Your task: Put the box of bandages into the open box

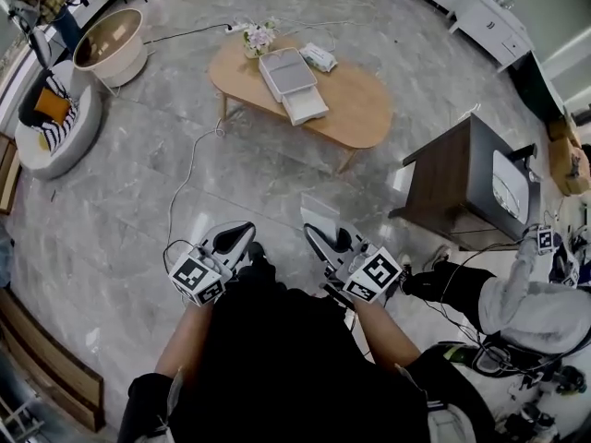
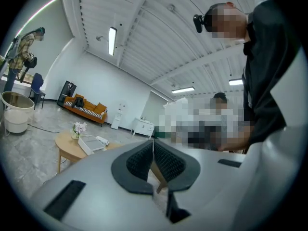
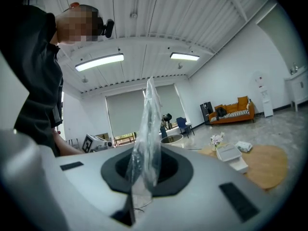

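- A grey marble-look floor (image 1: 120, 238) spreads under and ahead of the left claw (image 1: 240, 235) and the right claw (image 1: 316, 233).
- An oval wooden coffee table (image 1: 360, 109) stands well ahead of both claws.
- A dark wooden cabinet (image 1: 452, 183) stands near the right claw, on its right.
- A round cream tub (image 1: 111, 49) and a white armchair (image 1: 78, 137) with cushions sit far ahead-left of the left claw.
- A low white cabinet (image 1: 485, 26) lines the wall far ahead-right.
- An orange sofa (image 3: 236, 110) backs onto a white wall (image 3: 250, 66) beyond the table.
- The ribbed white ceiling (image 3: 192, 18) carries strip lights (image 3: 98, 61), and a wide window (image 3: 125, 114) has its blinds drawn.
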`<state>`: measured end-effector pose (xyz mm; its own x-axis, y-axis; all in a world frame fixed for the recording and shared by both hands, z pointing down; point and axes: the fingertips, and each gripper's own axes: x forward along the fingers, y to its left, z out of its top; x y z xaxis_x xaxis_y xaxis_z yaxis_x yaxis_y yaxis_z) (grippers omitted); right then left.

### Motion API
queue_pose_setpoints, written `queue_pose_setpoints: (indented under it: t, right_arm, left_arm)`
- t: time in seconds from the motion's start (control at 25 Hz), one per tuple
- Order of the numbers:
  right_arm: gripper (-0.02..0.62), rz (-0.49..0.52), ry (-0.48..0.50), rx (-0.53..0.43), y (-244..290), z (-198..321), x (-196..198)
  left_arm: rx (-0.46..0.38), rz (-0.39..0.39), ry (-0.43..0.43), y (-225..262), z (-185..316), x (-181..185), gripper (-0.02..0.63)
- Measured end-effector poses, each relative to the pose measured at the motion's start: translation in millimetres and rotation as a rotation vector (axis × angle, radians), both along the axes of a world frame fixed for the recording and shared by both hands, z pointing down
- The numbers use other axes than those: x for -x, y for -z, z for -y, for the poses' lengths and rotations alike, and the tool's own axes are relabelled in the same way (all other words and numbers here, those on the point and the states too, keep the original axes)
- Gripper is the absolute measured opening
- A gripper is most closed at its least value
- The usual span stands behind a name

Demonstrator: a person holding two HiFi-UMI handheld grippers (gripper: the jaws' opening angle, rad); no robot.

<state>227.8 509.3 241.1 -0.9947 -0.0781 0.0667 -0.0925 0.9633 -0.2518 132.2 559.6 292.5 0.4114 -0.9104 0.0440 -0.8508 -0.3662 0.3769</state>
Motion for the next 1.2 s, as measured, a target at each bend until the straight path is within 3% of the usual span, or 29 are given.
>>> queue_pose_setpoints:
  t: [0.36,0.8,1.2]
  right_arm:
    - [0.034,-0.030,0.007,-0.054,11.3,81.2,68.8]
    - [0.034,-0.025,-0.035,-0.014,-0.5,178.3,97.7]
    - [0.034,0.029,0.024,0.010,2.7,315.0,133.3]
  left_arm:
    - [-0.053,-0.006,-0.026,13.0,87.3,63.3,0.018]
    - [-0.027,-0.031,-0.024,2.5,174.2,103.2,0.018]
    - [0.007,0.032,0.034,14.4,296.8,133.9,0.018]
